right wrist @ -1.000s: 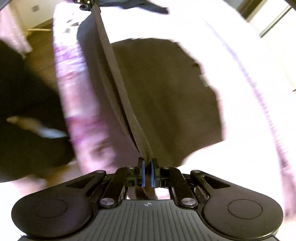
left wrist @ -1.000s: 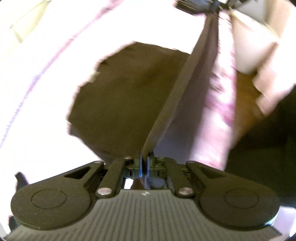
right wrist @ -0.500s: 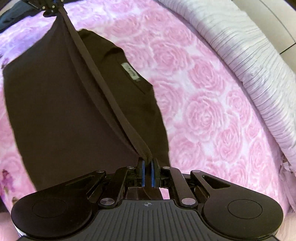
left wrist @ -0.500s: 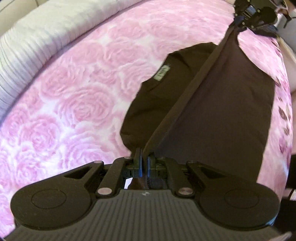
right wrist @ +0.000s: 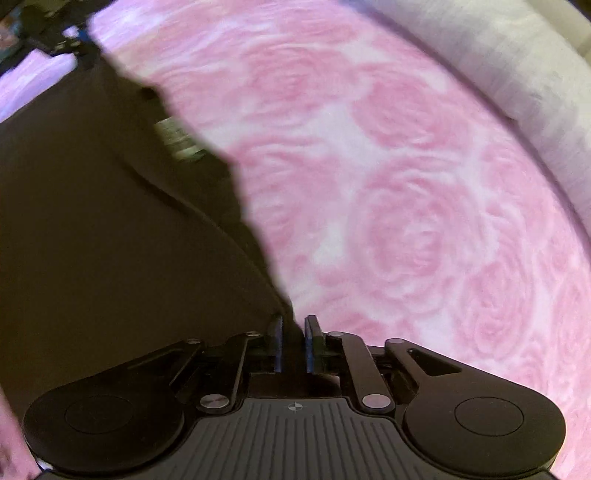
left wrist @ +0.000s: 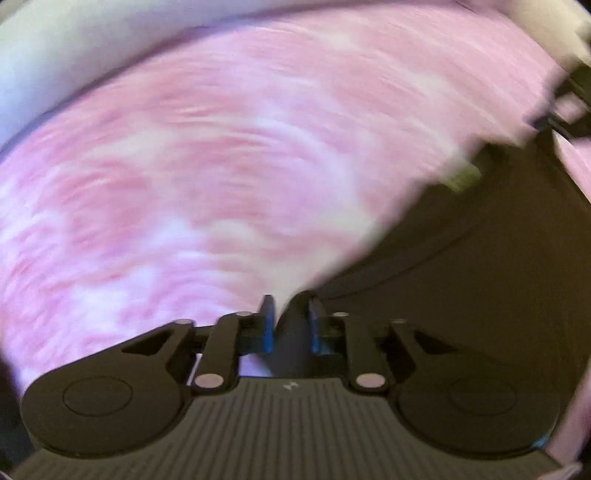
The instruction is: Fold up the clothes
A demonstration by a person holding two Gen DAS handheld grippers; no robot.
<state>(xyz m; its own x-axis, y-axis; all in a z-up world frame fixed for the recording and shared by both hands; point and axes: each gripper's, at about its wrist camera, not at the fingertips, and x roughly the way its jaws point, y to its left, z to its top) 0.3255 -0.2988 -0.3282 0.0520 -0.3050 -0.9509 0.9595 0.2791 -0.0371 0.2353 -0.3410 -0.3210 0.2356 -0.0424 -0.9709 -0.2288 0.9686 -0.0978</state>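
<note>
A dark brown shirt (left wrist: 480,280) lies low over the pink rose-patterned bed cover (left wrist: 184,166), its pale neck label (left wrist: 461,179) showing. It also shows in the right wrist view (right wrist: 110,240), with the label (right wrist: 177,140). My left gripper (left wrist: 289,317) has its jaws slightly parted with a corner of the shirt between them. My right gripper (right wrist: 293,332) likewise has a shirt corner between slightly parted jaws. Each gripper shows in the other's view, the right gripper (left wrist: 569,107) at top right and the left gripper (right wrist: 55,33) at top left. Both views are blurred.
A grey-white ribbed bolster (right wrist: 517,66) runs along the far edge of the bed; it also shows in the left wrist view (left wrist: 55,66). The pink cover (right wrist: 406,184) spreads wide beyond the shirt.
Both grippers have swung down and forward toward the bed, carrying the shirt edge over the rest of the shirt. The jaws, tightly shut before, have parted slightly.
</note>
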